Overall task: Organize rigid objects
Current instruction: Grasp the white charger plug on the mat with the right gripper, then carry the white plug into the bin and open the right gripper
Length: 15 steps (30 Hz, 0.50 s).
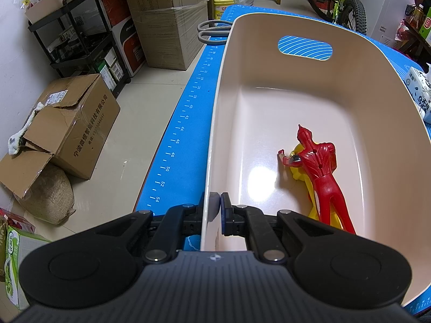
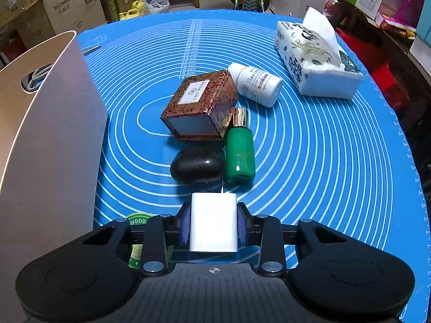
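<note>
The left gripper [image 1: 220, 210] has its fingers pinched on the near wall of the bin [image 1: 350, 86] (a red toy [image 1: 320, 167] lies inside). The right gripper [image 2: 214, 222] has its fingers clamped on a white charger [image 2: 213, 222], above the blue mat [image 2: 323, 161] on the bench.

Bin [image 2: 51, 134] at frame left on mat [image 2: 323, 161]; two figures [image 1: 320, 167] inside, stacked. Box [image 2: 200, 105] at centre, pill bottle [image 2: 256, 84] behind right, small bottle [image 2: 239, 150] and oval item [image 2: 198, 167] in front. Tissue pack [image 2: 317, 64] upper right. Scissors [image 1: 212, 31] behind bin, apparently on mat.
</note>
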Each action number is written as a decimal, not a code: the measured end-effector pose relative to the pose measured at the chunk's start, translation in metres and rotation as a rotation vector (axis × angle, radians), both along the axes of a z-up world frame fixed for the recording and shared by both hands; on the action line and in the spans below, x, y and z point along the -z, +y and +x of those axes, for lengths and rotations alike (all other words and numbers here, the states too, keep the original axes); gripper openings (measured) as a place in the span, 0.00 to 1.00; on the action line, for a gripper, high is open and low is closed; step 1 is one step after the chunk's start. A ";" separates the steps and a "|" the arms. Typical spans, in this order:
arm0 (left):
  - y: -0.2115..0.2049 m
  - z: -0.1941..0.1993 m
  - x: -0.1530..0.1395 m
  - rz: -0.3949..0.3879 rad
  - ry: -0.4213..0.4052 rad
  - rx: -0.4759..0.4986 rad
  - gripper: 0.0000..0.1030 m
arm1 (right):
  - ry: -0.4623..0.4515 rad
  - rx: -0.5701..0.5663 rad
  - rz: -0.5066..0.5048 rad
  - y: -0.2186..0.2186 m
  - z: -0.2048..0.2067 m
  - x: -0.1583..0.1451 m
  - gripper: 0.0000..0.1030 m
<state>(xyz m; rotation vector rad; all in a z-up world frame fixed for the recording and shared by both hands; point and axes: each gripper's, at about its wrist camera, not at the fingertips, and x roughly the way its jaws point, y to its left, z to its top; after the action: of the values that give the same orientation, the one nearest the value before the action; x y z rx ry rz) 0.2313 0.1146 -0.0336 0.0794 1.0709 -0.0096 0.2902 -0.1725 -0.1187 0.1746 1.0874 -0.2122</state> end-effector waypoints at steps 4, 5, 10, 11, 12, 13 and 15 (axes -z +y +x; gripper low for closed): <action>0.000 0.000 0.000 0.000 0.000 0.001 0.10 | -0.026 0.013 0.021 -0.010 -0.010 -0.009 0.41; 0.000 0.000 0.000 -0.001 0.000 0.000 0.10 | -0.034 0.021 0.023 -0.014 -0.012 -0.011 0.41; 0.000 0.000 0.000 0.000 0.000 -0.001 0.10 | -0.070 0.078 0.067 -0.034 -0.023 -0.024 0.41; 0.000 0.000 0.000 0.001 0.000 -0.001 0.10 | -0.077 0.085 0.073 -0.037 -0.023 -0.026 0.41; 0.000 0.000 0.000 0.000 0.000 -0.002 0.10 | -0.085 0.089 0.076 -0.038 -0.025 -0.029 0.41; 0.000 0.000 0.000 0.000 0.001 -0.003 0.10 | -0.096 0.092 0.080 -0.040 -0.026 -0.032 0.41; 0.000 0.000 0.000 0.001 0.001 -0.003 0.10 | -0.121 0.091 0.086 -0.041 -0.026 -0.038 0.41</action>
<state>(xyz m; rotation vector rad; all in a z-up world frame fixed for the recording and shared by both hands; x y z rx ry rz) 0.2318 0.1144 -0.0340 0.0787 1.0718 -0.0059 0.2640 -0.2139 -0.0807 0.3111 0.9701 -0.2337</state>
